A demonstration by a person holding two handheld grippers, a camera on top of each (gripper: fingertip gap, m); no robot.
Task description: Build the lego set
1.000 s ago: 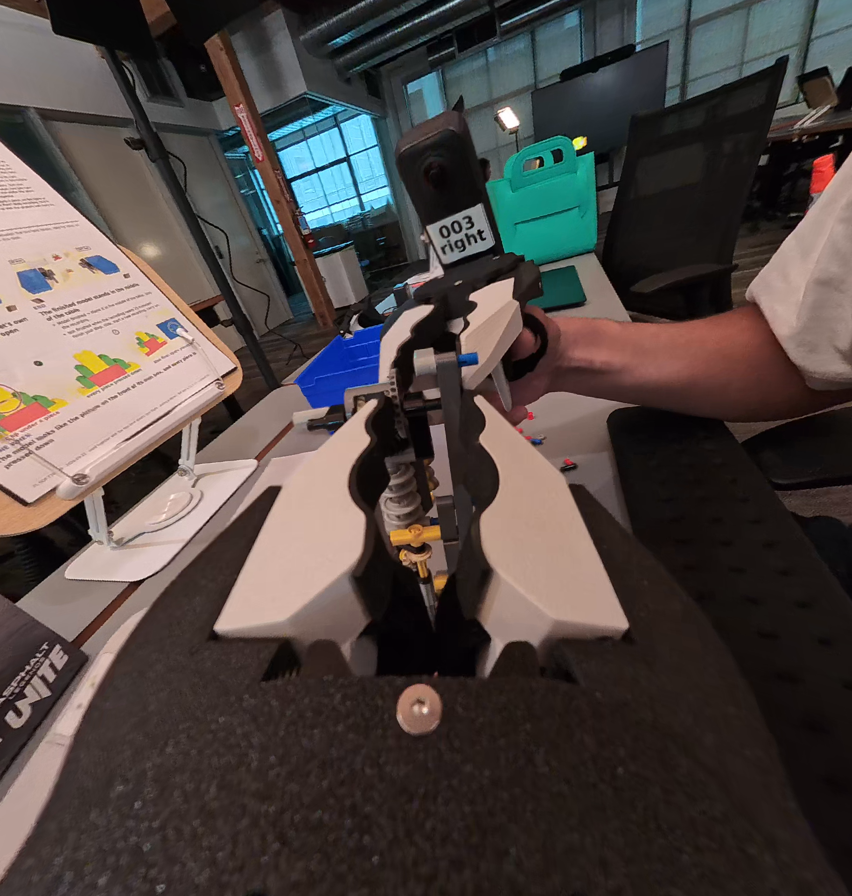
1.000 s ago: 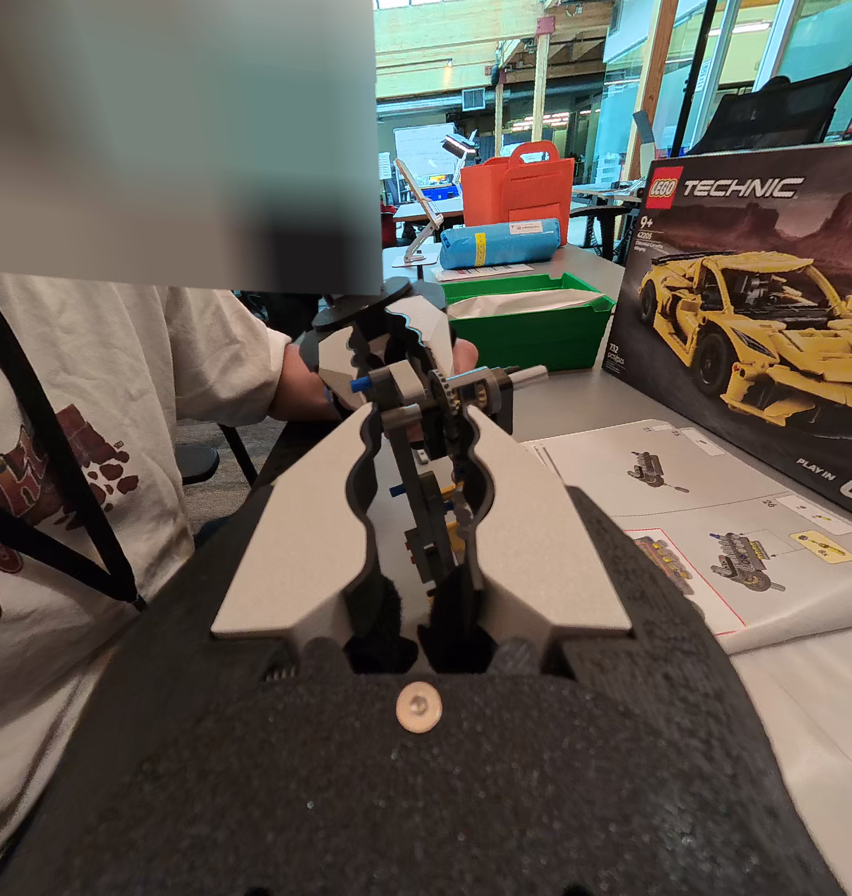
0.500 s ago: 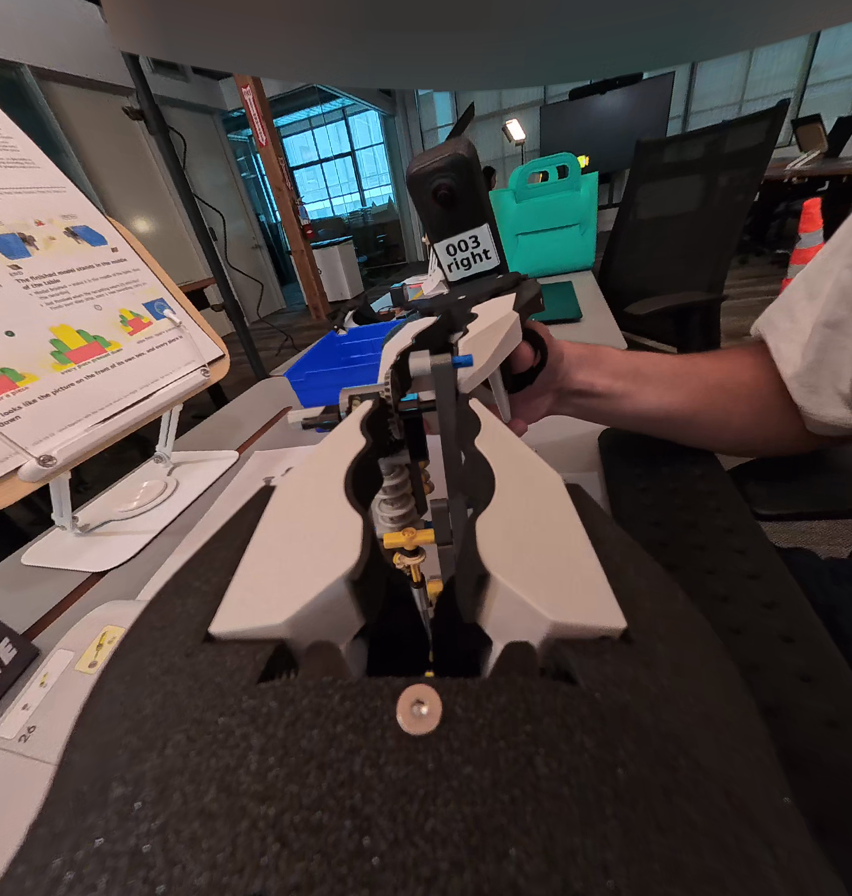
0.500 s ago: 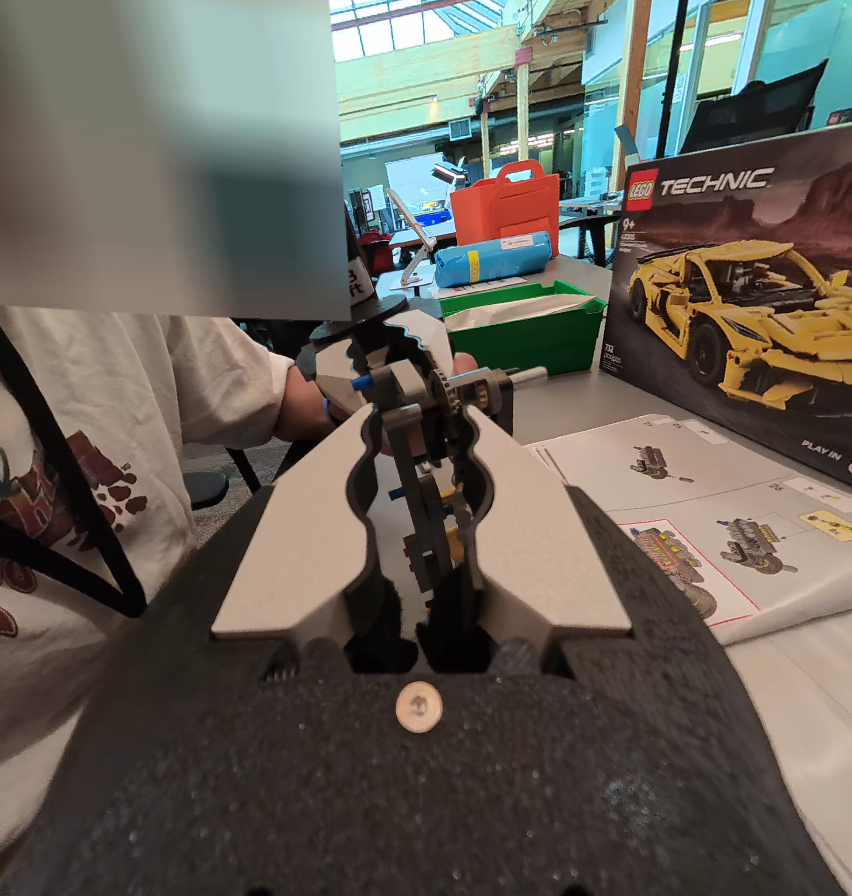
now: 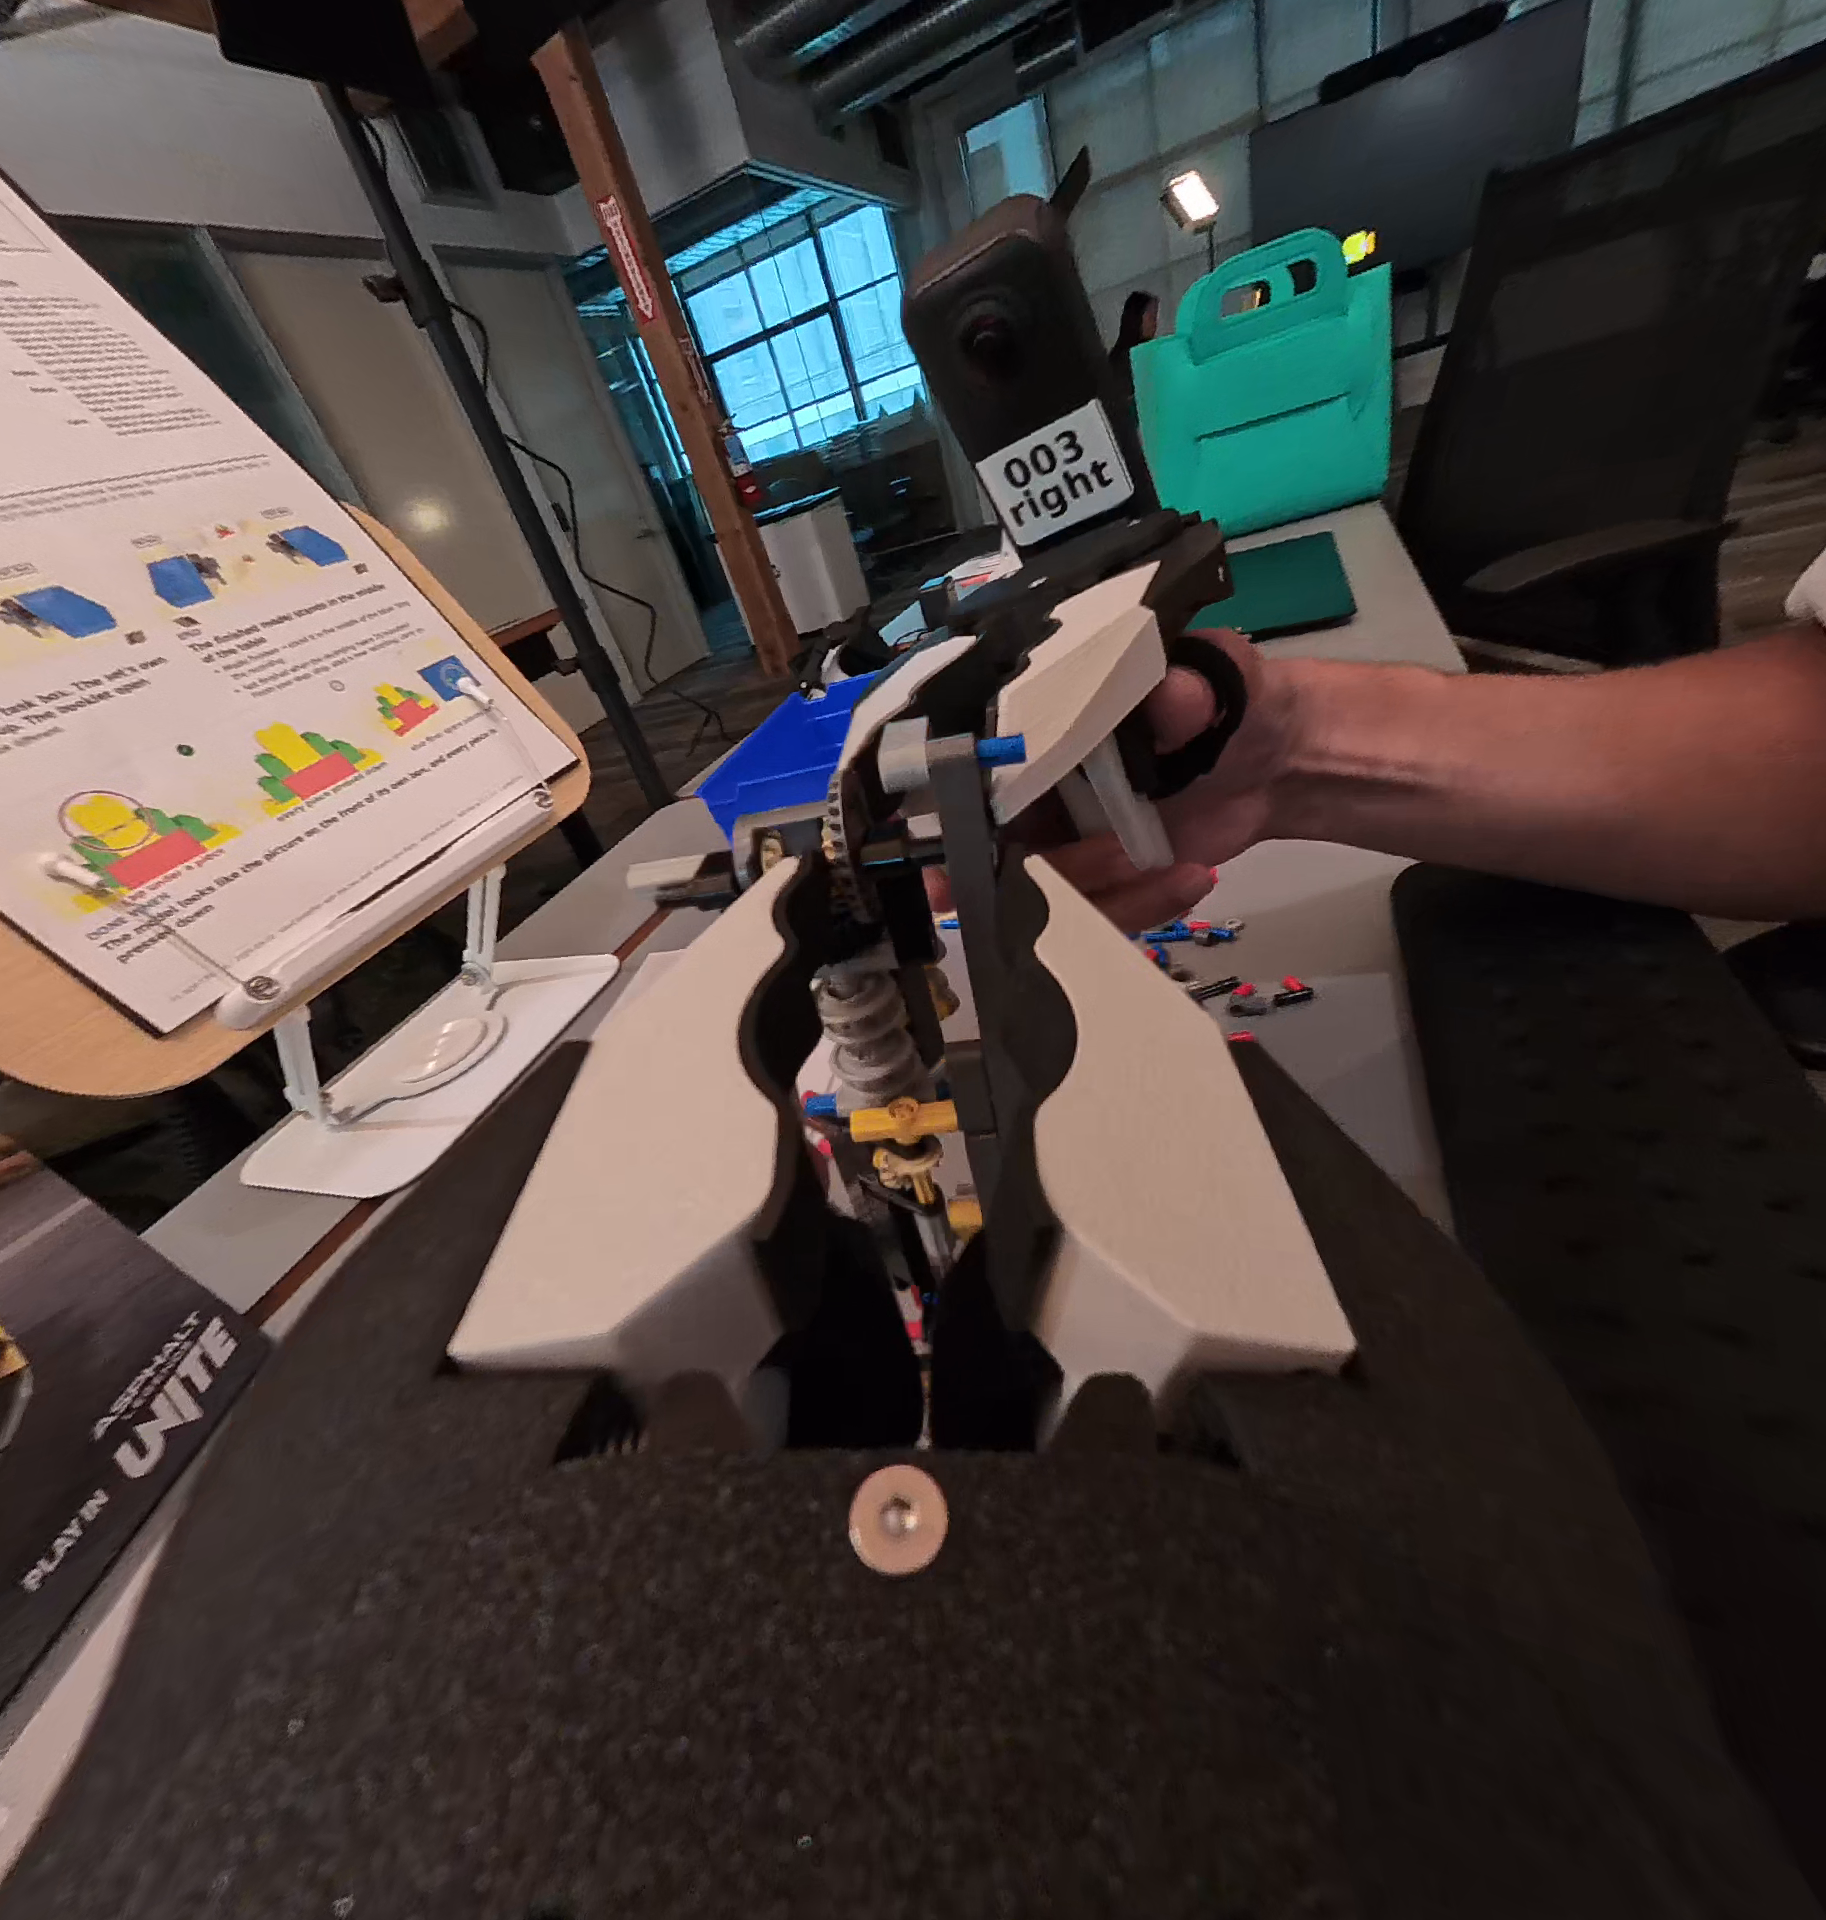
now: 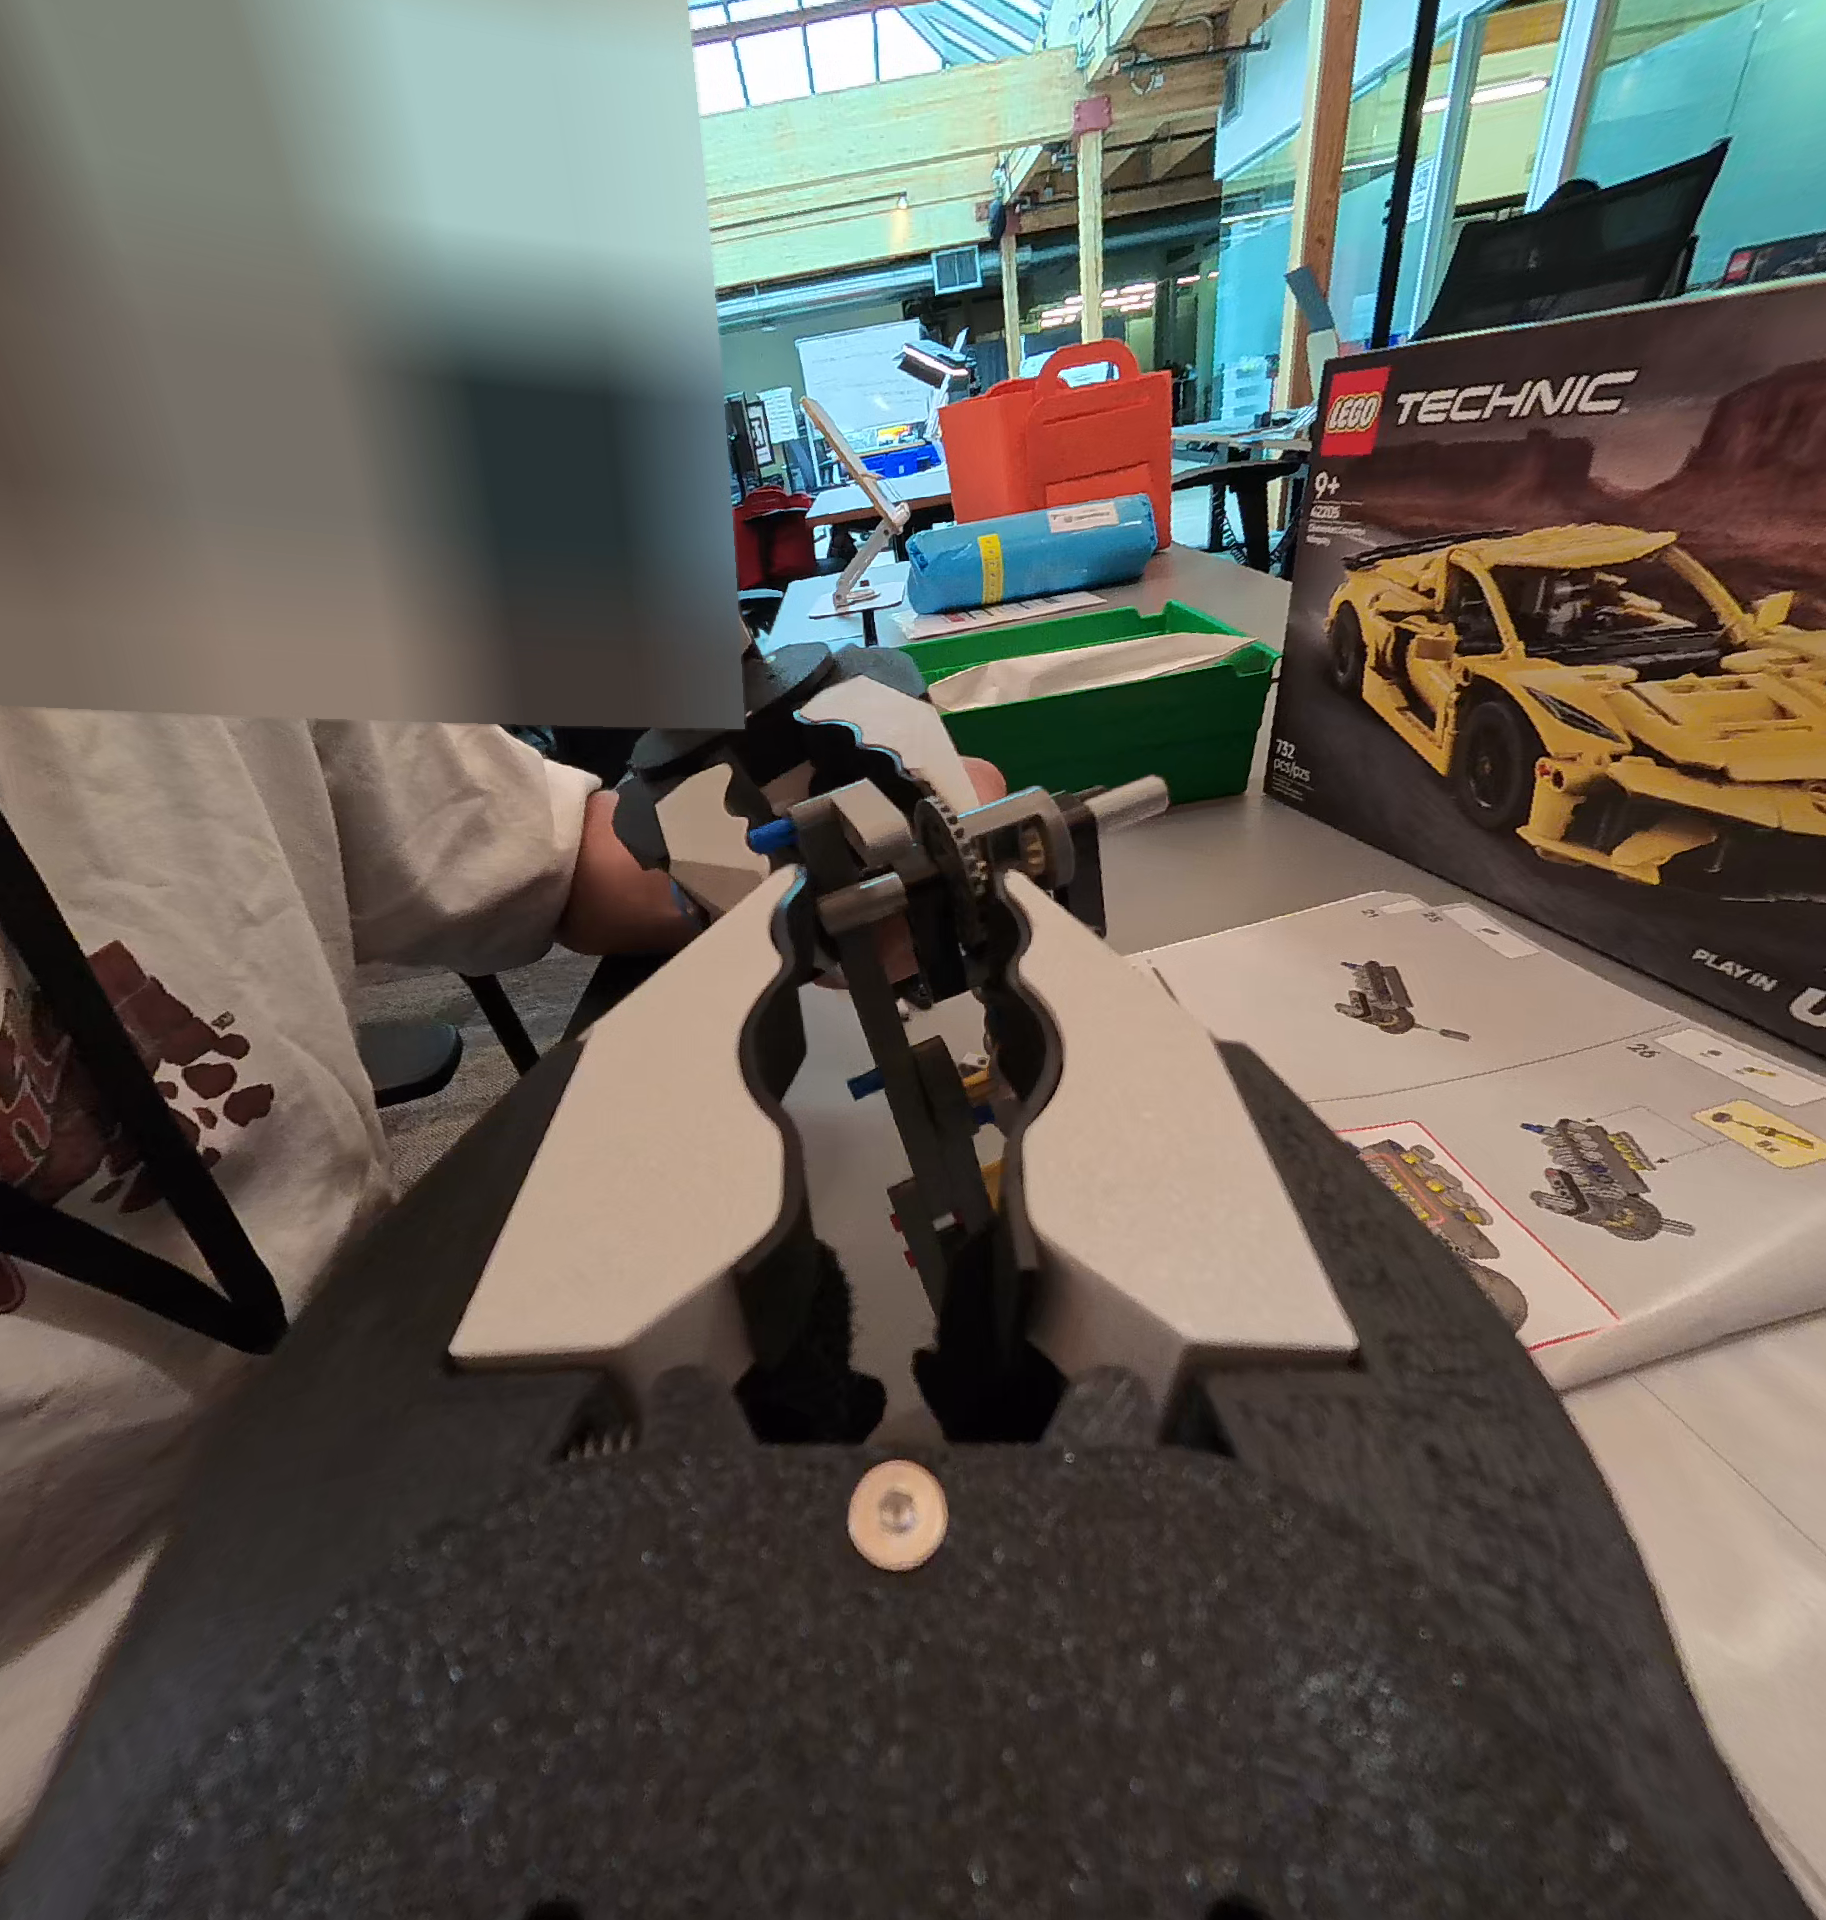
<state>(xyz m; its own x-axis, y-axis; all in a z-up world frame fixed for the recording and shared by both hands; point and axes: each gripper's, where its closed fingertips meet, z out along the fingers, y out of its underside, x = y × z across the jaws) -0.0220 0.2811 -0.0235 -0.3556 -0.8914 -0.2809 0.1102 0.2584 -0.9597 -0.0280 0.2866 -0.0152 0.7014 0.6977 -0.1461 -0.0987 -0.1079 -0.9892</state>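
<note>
A: Both grippers on same thing? Where's the build?
B: Yes. Lego assembly (image 5: pixel 914 997), held up above the table (image 5: pixel 1335 935), between them. Left gripper (image 5: pixel 904 904) nearly closed, fingers pinching it from both sides. Right gripper (image 6: pixel 893 904) same, closed down on its dark beam and gear end.

A: Containers?
B: Green bin (image 6: pixel 1096 707) behind the build, w/ a white paper bag (image 6: pixel 1085 660) lying in it. Blue bin (image 5: pixel 784 769) on the far side, contents hidden. Set box (image 6: pixel 1574 623) standing upright at the table edge, closed as far as I can see.

A: Anything loose?
B: Small red, blue, black pins (image 5: pixel 1221 966) scattered on the table near the right hand (image 5: pixel 1189 790). Instruction booklet (image 6: pixel 1511 1091) lying open just in front of the box.
</note>
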